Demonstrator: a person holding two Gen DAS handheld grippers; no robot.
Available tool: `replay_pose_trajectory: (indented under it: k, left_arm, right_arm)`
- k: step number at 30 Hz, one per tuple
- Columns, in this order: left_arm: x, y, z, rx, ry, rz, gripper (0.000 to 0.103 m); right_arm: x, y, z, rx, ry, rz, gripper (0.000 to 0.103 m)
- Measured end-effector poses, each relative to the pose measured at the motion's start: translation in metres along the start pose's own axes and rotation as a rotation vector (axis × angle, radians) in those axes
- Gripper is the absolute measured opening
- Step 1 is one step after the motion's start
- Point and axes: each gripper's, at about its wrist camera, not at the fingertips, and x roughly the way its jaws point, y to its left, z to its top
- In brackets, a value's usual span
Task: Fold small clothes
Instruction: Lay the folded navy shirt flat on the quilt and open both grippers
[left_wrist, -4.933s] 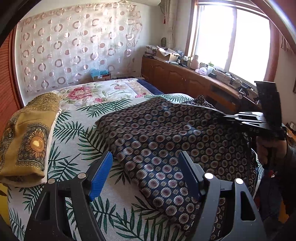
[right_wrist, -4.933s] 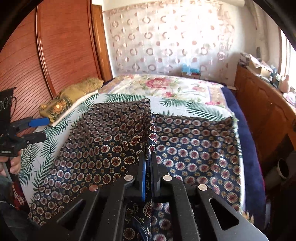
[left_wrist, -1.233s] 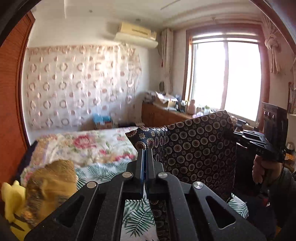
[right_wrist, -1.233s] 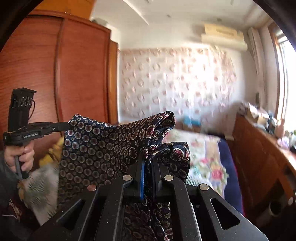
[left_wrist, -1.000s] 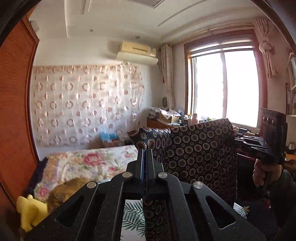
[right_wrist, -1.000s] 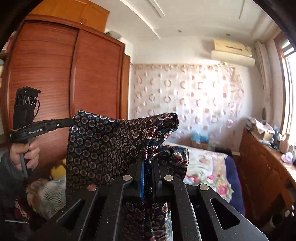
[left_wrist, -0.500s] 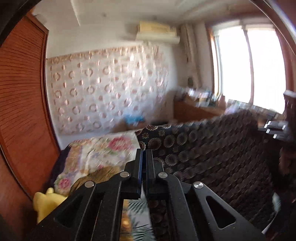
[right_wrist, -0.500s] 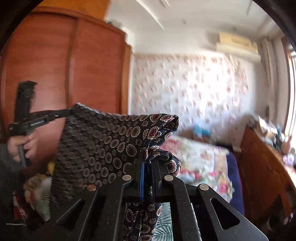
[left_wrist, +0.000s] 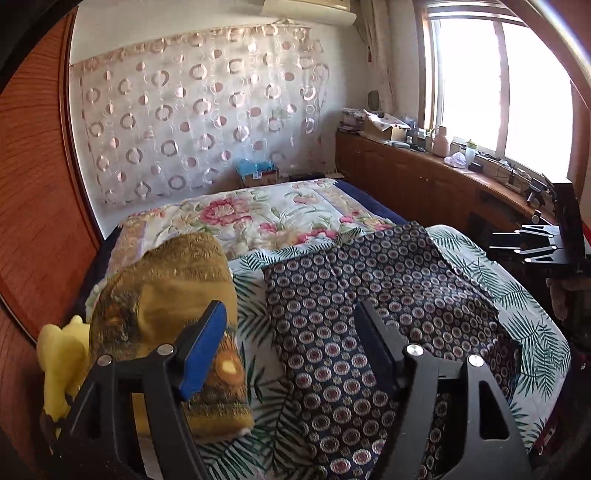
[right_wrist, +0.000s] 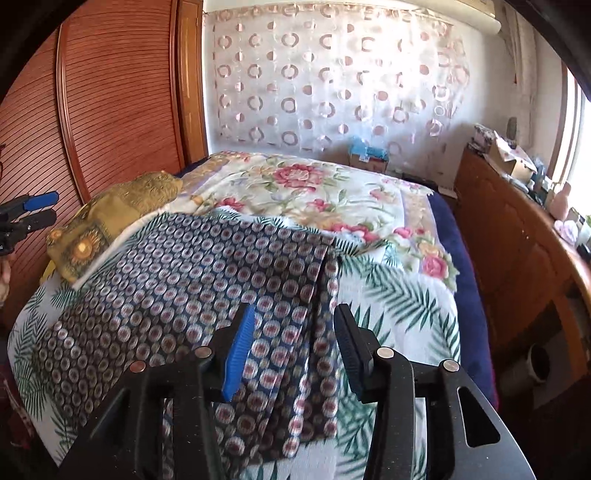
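A dark navy garment with a circle print (left_wrist: 376, 302) (right_wrist: 207, 288) lies spread flat on the bed (right_wrist: 402, 295). My left gripper (left_wrist: 291, 332) hovers over its left edge, jaws opening, nothing pressed between the blue pads. My right gripper (right_wrist: 293, 339) hangs above the garment's pleated right edge, jaws also opening, the cloth below them and not pinched. Each gripper shows in the other's view: the right one (left_wrist: 539, 243) at the far right, the left one (right_wrist: 29, 214) at the far left.
A folded mustard-gold cloth (left_wrist: 166, 314) (right_wrist: 110, 218) lies on the bed's left side, with a yellow soft toy (left_wrist: 62, 354) beside it. A wooden wardrobe (right_wrist: 110, 103) stands left, a cluttered wooden counter (left_wrist: 424, 173) runs under the window, and a patterned curtain (right_wrist: 332, 74) covers the back wall.
The garment hung in the air, pinched by both shut grippers. Both hands came down toward the bed, the jaws parted, and the garment now lies flat on the bedspread.
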Motion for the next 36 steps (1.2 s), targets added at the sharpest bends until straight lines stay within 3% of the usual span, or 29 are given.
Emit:
replay_pose_trajectory:
  k: [17, 36]
  left_arm:
    - [-0.003, -0.011, -0.097, -0.070, 0.147, -0.020, 0.073]
    - [-0.006, -0.015, -0.129, -0.097, 0.200, -0.035, 0.073]
  right_arm:
    - [0.000, -0.013, -0.068, 0.093, 0.087, 0.101, 0.047]
    - [-0.012, 0.001, -0.099, 0.084, 0.123, 0.116, 0.047]
